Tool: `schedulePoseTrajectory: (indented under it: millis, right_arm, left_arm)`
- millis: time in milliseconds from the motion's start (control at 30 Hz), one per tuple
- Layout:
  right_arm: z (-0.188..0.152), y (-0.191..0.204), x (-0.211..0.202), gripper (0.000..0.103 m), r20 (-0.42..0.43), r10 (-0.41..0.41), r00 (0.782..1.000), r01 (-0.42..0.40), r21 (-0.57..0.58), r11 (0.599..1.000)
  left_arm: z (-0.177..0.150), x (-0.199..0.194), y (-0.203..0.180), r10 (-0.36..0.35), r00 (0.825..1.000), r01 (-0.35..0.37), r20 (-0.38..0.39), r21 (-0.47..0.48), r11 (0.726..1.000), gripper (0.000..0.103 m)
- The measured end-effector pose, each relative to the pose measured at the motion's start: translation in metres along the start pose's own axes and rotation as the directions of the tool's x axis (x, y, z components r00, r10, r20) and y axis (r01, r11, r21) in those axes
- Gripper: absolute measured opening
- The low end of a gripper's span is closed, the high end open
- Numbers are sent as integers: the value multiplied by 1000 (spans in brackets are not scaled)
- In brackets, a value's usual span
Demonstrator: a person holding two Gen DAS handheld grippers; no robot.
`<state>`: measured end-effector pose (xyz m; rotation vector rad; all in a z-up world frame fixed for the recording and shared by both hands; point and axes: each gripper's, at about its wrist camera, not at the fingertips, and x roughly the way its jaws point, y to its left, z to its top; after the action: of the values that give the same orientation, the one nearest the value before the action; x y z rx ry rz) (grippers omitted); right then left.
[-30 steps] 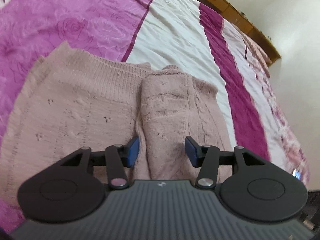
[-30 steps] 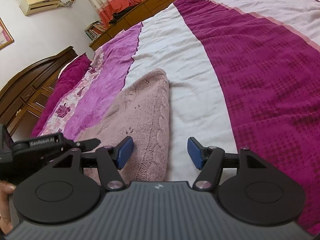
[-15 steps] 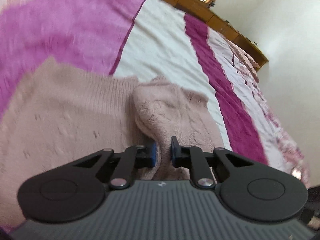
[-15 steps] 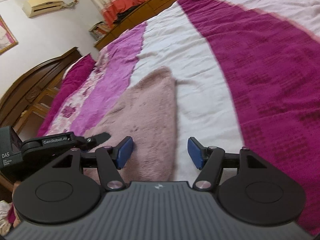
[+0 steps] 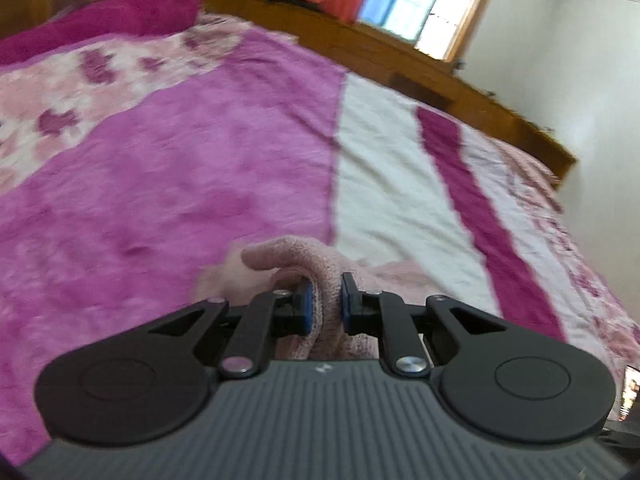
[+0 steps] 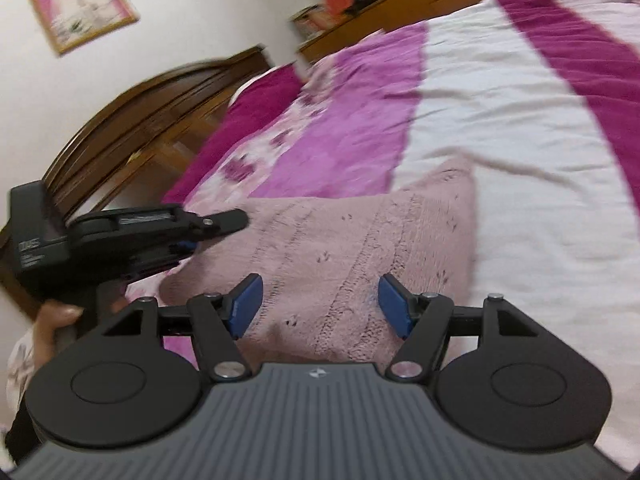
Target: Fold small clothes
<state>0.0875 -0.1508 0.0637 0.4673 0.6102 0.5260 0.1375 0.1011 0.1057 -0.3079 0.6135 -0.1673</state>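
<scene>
Left gripper (image 5: 325,307) pinches the pink sweater (image 6: 360,248); right gripper (image 6: 316,306) gapes wide, holding nothing

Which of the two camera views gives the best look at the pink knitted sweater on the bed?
The right wrist view: the pink knitted sweater spreads across the bedspread there, knit pattern visible. The left wrist view shows only a bunched fold of it, pinched between the left gripper's fingers.

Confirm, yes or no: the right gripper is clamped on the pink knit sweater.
No: the right gripper stands open above the pink knit sweater, its blue pads apart and gripping nothing.
</scene>
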Motion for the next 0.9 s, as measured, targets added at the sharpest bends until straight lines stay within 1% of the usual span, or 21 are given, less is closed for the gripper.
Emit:
schedulePoseTrajectory:
  millis: [67,100,167,233,300,367,400,467,533,567,633,700,767,833,867,900]
  right_arm:
    - [-4,13,12,71,-39,3,999,-4,-26,1000]
    - [-6,19,18,71,-59,3,998,-6,-39,999]
    - [-13,26,26,71,-90,3,996,-9,-62,998]
    - [-19,31,28,71,-101,-3,995,-5,-84,996]
    - [-20,33,27,71,-102,-8,995,-2,-93,996]
    - [-16,29,24,71,-98,-8,995,0,-77,997]
    - [-13,27,22,71,-90,-9,996,3,-69,998]
    - [-8,24,15,71,-64,-16,998,13,-50,999]
    - [-4,20,8,71,-33,-42,999,40,-36,999]
    - [-3,15,5,71,-18,-64,998,63,-26,998]
    - [-2,5,1,71,0,-93,996,93,3,996]
    - [-3,-8,0,71,2,-129,992,128,53,990]
    - [-6,-19,3,71,-11,-151,988,151,91,984]
    - [-10,-26,6,71,-27,-169,985,171,106,980]
    - [-12,-29,7,71,-36,-174,984,177,107,978]
    - [-14,-30,10,71,-48,-178,983,182,106,978]
  left_arm:
    - [-6,6,18,40,998,-40,-41,-11,999,16]
    - [-11,10,24,61,996,-61,-61,1,998,16]
    - [-23,21,34,117,987,-114,-112,28,993,16]
    - [-34,26,43,117,983,-115,-141,24,993,17]
    - [-35,25,45,111,984,-109,-142,22,994,19]
    - [-31,25,44,101,985,-98,-138,28,995,21]
    - [-28,25,44,95,986,-91,-138,30,995,24]
    - [-22,29,44,94,985,-91,-144,29,995,31]
    - [-15,35,45,99,985,-96,-144,24,995,44]
    - [-14,37,44,100,985,-98,-143,21,995,46]
    - [-8,46,44,102,984,-101,-147,18,995,48]
    - [-2,58,44,130,979,-131,-160,8,991,48]
    - [3,67,41,150,978,-152,-146,-3,988,48]
    - [6,74,35,173,978,-172,-121,17,985,48]
    - [7,78,33,192,975,-190,-114,31,981,48]
    - [6,82,31,218,969,-214,-113,49,976,51]
